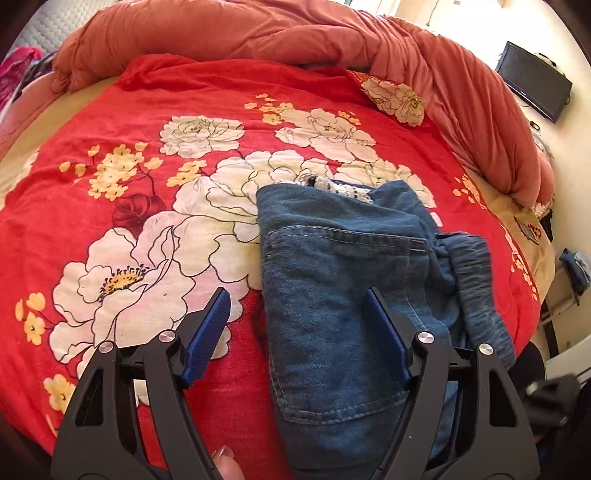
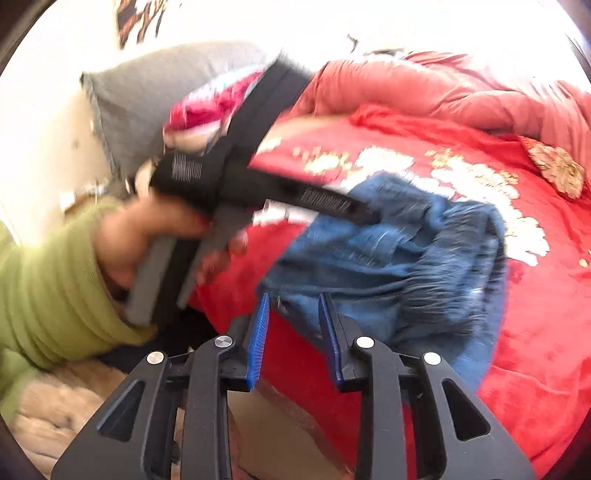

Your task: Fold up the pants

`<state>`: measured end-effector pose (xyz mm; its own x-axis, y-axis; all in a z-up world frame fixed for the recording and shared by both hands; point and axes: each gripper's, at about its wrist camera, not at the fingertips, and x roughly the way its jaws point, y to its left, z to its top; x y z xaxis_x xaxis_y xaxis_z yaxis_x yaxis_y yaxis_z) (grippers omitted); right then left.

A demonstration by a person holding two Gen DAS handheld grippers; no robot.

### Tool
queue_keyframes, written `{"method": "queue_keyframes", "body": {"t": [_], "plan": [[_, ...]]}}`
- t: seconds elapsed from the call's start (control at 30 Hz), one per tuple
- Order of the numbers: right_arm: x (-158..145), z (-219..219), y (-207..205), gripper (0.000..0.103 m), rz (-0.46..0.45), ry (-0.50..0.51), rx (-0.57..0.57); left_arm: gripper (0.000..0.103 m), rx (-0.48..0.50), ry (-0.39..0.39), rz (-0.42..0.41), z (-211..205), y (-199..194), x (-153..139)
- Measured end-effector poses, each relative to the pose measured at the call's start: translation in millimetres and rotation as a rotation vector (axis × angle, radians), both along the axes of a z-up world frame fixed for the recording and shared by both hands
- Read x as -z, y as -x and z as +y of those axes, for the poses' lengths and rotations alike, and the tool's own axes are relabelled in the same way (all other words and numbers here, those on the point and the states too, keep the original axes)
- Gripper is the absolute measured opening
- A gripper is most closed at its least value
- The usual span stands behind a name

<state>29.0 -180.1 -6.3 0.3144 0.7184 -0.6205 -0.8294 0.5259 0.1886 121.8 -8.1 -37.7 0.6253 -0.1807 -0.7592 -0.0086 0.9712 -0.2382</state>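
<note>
Blue denim pants (image 1: pixel 343 266) lie folded in a compact stack on the red floral bedspread (image 1: pixel 147 110), with the elastic waistband bunched at the right. My left gripper (image 1: pixel 299 299) hovers open and wide over the stack's left edge. Its left pad is above the bedspread and its right pad above the denim. In the blurred right wrist view, my right gripper (image 2: pixel 293 301) stands at the near edge of the pants (image 2: pixel 399 258). Its blue pads are a narrow gap apart, with red bedspread showing between them. A hand (image 2: pixel 147 229) in a green sleeve holds the other tool over the pants.
A rolled salmon-pink quilt (image 1: pixel 295 33) runs along the far and right sides of the bed. A grey pillow (image 2: pixel 147 103) and pink cloth lie near the headboard. A dark screen (image 1: pixel 532 81) stands by the wall beyond the bed's right edge.
</note>
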Motion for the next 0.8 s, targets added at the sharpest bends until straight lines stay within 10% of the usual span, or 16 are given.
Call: {"method": "queue_keyframes", "body": {"t": [0.4,0.8], "plan": [[-21.2,-75.9,-51.8,0.06,0.033,-0.083,0.375,0.067,0.026,-0.054,-0.05,-13.5,6.6,-14.8],[18.1,-75.3,-107.7,0.068,0.245,-0.059,0.449,0.072,0.001,0.03,-0.004,3.3,3.8,7.1]]}}
